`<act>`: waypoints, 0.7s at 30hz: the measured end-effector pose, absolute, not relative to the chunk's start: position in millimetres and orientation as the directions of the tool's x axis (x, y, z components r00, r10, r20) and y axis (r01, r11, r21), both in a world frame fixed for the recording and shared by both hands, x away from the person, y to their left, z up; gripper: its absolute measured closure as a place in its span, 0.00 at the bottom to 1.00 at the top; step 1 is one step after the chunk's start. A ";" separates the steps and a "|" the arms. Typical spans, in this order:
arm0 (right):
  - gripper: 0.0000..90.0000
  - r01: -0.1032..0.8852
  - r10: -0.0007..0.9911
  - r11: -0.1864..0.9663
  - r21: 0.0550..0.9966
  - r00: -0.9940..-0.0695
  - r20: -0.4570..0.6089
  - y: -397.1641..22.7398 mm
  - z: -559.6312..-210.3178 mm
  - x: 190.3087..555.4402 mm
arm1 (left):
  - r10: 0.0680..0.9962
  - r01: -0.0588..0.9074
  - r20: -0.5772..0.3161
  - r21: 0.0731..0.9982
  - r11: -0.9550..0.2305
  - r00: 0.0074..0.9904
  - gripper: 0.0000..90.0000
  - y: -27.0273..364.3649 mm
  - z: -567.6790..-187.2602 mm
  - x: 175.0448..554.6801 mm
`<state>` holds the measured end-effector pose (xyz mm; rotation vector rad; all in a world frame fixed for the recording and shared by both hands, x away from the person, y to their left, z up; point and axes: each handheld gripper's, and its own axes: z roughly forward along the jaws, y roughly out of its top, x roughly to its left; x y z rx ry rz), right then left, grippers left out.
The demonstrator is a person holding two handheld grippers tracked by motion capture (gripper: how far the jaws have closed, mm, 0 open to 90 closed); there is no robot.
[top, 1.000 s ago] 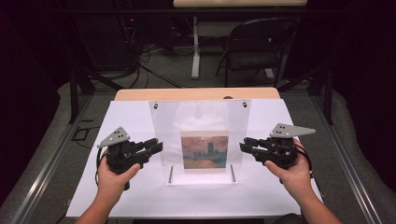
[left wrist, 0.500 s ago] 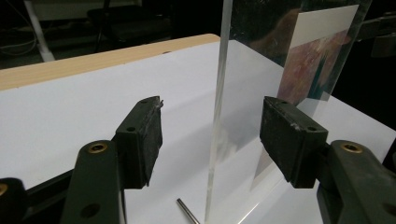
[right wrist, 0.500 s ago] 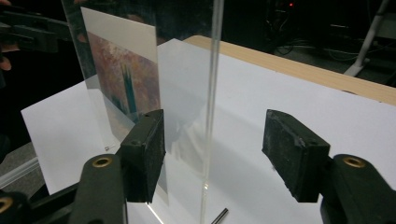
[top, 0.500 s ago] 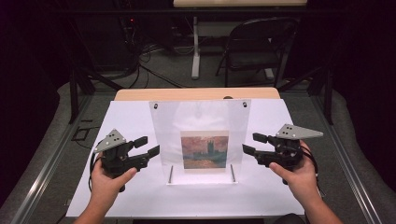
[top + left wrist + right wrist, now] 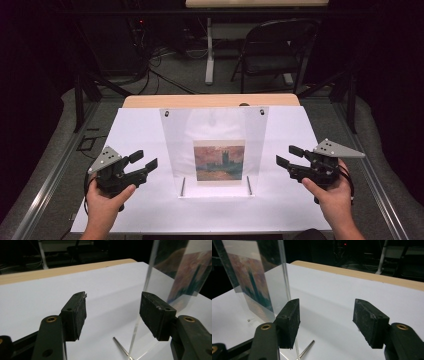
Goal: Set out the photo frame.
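A clear acrylic panel (image 5: 215,127) stands upright at the middle of the white table top (image 5: 140,130), with a small painted picture (image 5: 219,160) in its lower half. My left gripper (image 5: 144,160) is held to the panel's left, a gap apart from it. Its jaws have just been opening and stand wide open (image 5: 113,312) with nothing between them. My right gripper (image 5: 289,155) mirrors it on the right side. Its jaws have also just been opening and are open and empty (image 5: 325,320). The panel's edge (image 5: 147,290) and the picture (image 5: 249,282) rise just ahead of each gripper.
Two thin metal pins (image 5: 183,186) (image 5: 248,185) lie at the panel's foot. A wooden strip (image 5: 210,101) borders the table's far edge. Beyond it stand a folding chair (image 5: 275,50) and a desk leg with cables on the dark floor.
Both grippers have drawn outward from the panel's side edges and a little toward the near edge. Both pairs of jaws have gone from nearly closed to wide open.
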<state>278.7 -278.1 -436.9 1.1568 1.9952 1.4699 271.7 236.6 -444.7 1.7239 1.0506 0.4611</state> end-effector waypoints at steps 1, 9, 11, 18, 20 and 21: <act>0.42 0.382 0.810 0.099 0.919 -0.568 0.149 -279.8 -440.5 278.3 | 0.828 0.435 -0.173 0.895 -0.094 0.534 0.42 238.7 -448.5 271.5; 0.42 0.442 0.844 0.108 0.891 -0.514 0.153 -281.1 -472.1 276.8 | 0.856 0.491 -0.208 0.869 -0.060 0.474 0.42 247.7 -478.2 273.9; 0.42 0.445 0.849 0.117 0.888 -0.509 0.143 -278.6 -480.5 277.5 | 0.863 0.500 -0.204 0.864 -0.064 0.463 0.42 247.2 -486.5 275.6; 0.42 0.446 0.862 0.151 0.882 -0.496 0.104 -272.3 -502.3 282.0 | 0.874 0.523 -0.195 0.849 -0.077 0.444 0.42 244.7 -512.0 282.3; 0.42 0.439 0.865 0.157 0.885 -0.494 0.091 -271.4 -507.7 283.4 | 0.877 0.521 -0.188 0.850 -0.080 0.441 0.42 243.6 -517.4 283.5; 0.42 0.437 0.866 0.157 0.886 -0.492 0.089 -270.8 -509.7 283.7 | 0.878 0.524 -0.184 0.847 -0.087 0.443 0.42 243.6 -519.6 284.0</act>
